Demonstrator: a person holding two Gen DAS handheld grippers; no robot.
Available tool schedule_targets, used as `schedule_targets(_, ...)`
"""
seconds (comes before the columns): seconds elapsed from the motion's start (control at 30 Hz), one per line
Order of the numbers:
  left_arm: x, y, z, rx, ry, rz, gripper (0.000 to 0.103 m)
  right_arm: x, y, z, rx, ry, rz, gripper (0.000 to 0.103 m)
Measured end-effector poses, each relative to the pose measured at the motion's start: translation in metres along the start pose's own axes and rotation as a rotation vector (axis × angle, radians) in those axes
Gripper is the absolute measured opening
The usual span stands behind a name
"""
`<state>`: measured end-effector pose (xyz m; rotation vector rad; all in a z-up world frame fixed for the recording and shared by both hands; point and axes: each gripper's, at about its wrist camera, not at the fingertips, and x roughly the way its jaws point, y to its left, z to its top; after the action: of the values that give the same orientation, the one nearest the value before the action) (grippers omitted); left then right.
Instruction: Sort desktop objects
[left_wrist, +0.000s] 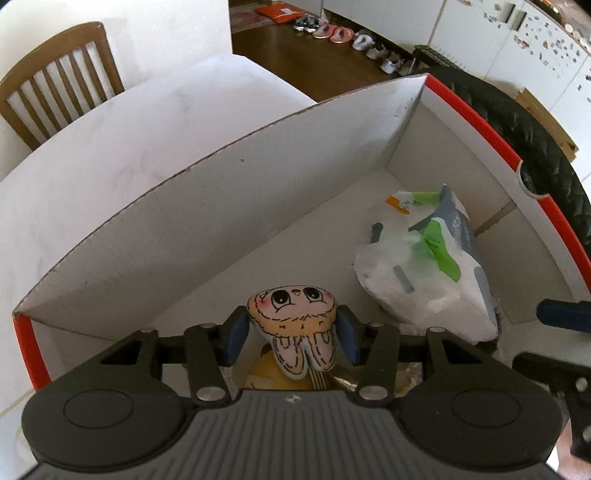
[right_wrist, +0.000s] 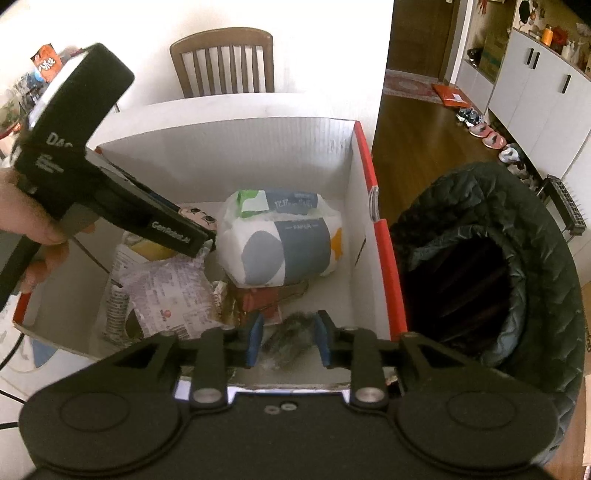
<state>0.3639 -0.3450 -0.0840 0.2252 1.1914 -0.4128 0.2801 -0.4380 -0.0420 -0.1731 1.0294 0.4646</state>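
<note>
My left gripper (left_wrist: 291, 332) is shut on a small plush bunny toy (left_wrist: 295, 314), face up, and holds it over the inside of a white cardboard box with a red rim (left_wrist: 236, 192). The toy's face shows past the left gripper in the right wrist view (right_wrist: 197, 214). A white tissue pack with grey and green print (left_wrist: 432, 273) lies in the box; it also shows in the right wrist view (right_wrist: 284, 240). My right gripper (right_wrist: 288, 339) hangs over the box's near side, fingers apart around a grey fuzzy thing (right_wrist: 291, 336); whether they grip it is unclear.
Several snack packets (right_wrist: 166, 291) lie in the box's left part. A dark quilted jacket (right_wrist: 517, 266) sits right of the box. A wooden chair (right_wrist: 225, 62) stands behind the white table (left_wrist: 122, 140). Shoes line the floor by white cabinets (right_wrist: 491, 133).
</note>
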Motion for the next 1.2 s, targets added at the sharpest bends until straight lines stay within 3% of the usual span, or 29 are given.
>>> schedule_targets(0.2, -0.007, 0.006, -0.009, -0.022, -0.016, -0.011, 0.05, -0.009, -0.001, -0.003, 0.016, -0.029, 0.015, 0.044)
schedule_targets(0.27, -0.01, 0.006, -0.013, -0.03, -0.026, -0.015, 0.051, -0.012, 0.0, -0.004, 0.019, -0.041, 0.021, 0.053)
schedule_targets(0.4, -0.023, 0.007, -0.023, -0.044, -0.054, -0.03, 0.051, -0.019, 0.001, -0.005, 0.022, -0.061, 0.034, 0.054)
schedule_targets(0.53, -0.036, 0.013, -0.031, -0.054, -0.074, -0.042, 0.051, -0.027, 0.004, -0.006, 0.031, -0.085, 0.048, 0.063)
schedule_targets(0.63, -0.049, 0.019, -0.042, -0.061, -0.102, -0.052, 0.057, -0.033, 0.007, -0.007, 0.022, -0.104, 0.06, 0.065)
schedule_targets(0.97, -0.103, 0.015, -0.074, -0.091, -0.215, -0.117, 0.059, -0.056, 0.022, -0.01, -0.018, -0.156, 0.081, 0.071)
schedule_targets(1.2, -0.131, 0.011, -0.091, -0.122, -0.271, -0.069, 0.064, -0.069, 0.031, -0.014, -0.044, -0.183, 0.089, 0.074)
